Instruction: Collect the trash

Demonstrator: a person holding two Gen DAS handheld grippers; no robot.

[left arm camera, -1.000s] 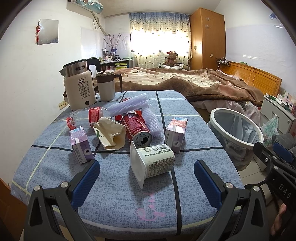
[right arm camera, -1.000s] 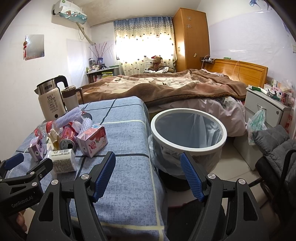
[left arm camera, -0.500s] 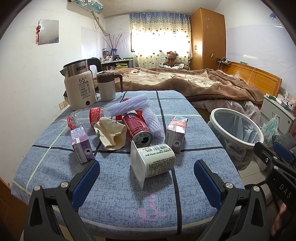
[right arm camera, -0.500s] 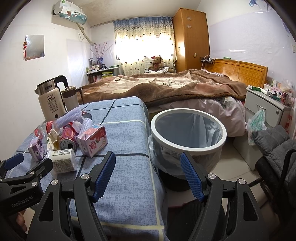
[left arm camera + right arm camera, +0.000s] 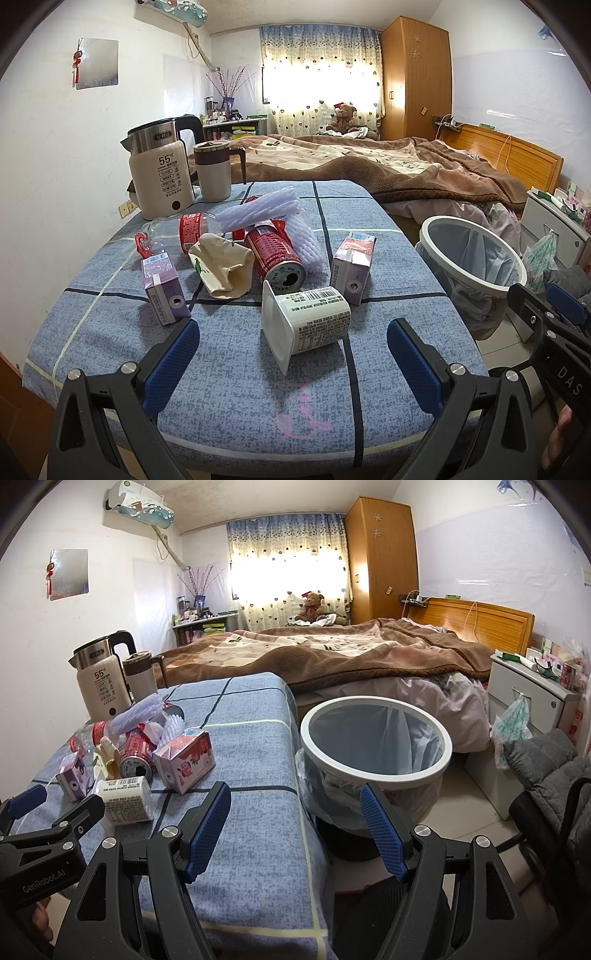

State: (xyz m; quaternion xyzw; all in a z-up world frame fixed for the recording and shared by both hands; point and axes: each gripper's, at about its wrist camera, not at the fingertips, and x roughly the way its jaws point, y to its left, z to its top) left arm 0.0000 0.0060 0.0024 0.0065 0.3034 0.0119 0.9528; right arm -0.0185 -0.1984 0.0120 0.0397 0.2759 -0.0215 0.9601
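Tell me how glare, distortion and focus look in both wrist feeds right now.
Left wrist view: the window is blown out behind its curtain, fisheye corners are black, the yogurt cup and its barcode are sharp. Right wrist view: same window glare, the bin rim bows, the table is evenly lit.

Kettle [image 5: 159,173], upper left of the left wrist view: "55°C"; smaller print below unreadable.
Right tool [image 5: 565,373], lower right edge of the left wrist view: "DAS".
Left tool [image 5: 40,864], lower left of the right wrist view: "GenRobot.AI".
Yogurt cup [image 5: 314,319], centre of the left wrist view: barcode, fine print unreadable.
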